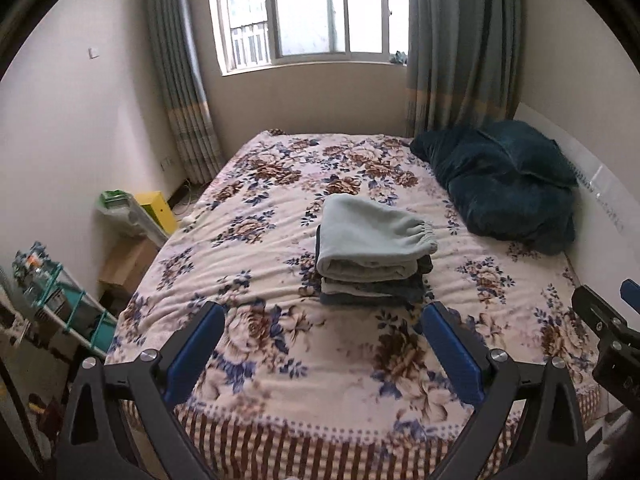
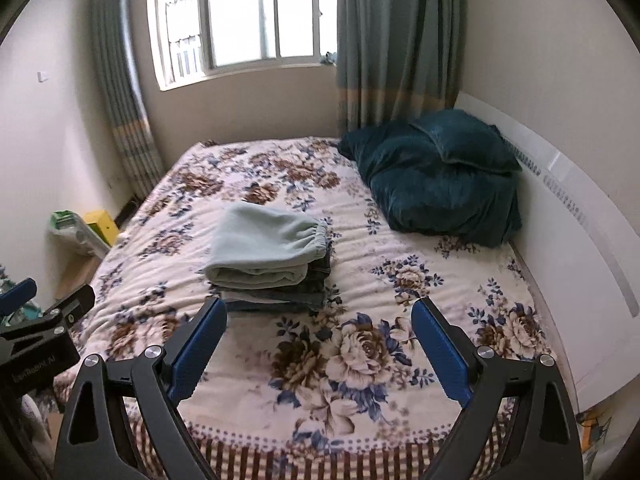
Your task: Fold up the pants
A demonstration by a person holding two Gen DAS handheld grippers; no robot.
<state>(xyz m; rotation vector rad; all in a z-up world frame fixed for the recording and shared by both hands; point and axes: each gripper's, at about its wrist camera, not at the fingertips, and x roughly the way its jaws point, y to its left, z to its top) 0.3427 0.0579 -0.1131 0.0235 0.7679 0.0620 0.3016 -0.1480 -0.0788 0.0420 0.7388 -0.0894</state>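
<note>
Hovering over near edge of floral-print bedspread [image 1: 280, 360]: left gripper [image 1: 324, 320] spread wide, empty; right gripper [image 2: 320, 316] same. Pale green folded fleece pants [image 1: 368, 236] top stack of darker folded clothes [image 1: 372, 292] mid-bed. Dark teal velvet pillows [image 2: 436, 176] by headboard.

A home bedroom: a bed [image 1: 280, 360] under a floral cover, dark pillows [image 1: 504, 180] by the headboard [image 2: 580, 240], and curtains [image 1: 460, 40] framing the window [image 1: 312, 12].

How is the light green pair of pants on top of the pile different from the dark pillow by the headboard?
The light green pants are pale, folded flat, and top a stack mid-bed; the dark pillow is deep teal, puffy and rumpled, lying at the bed's far right. Both rest untouched on the floral bedspread.
</note>
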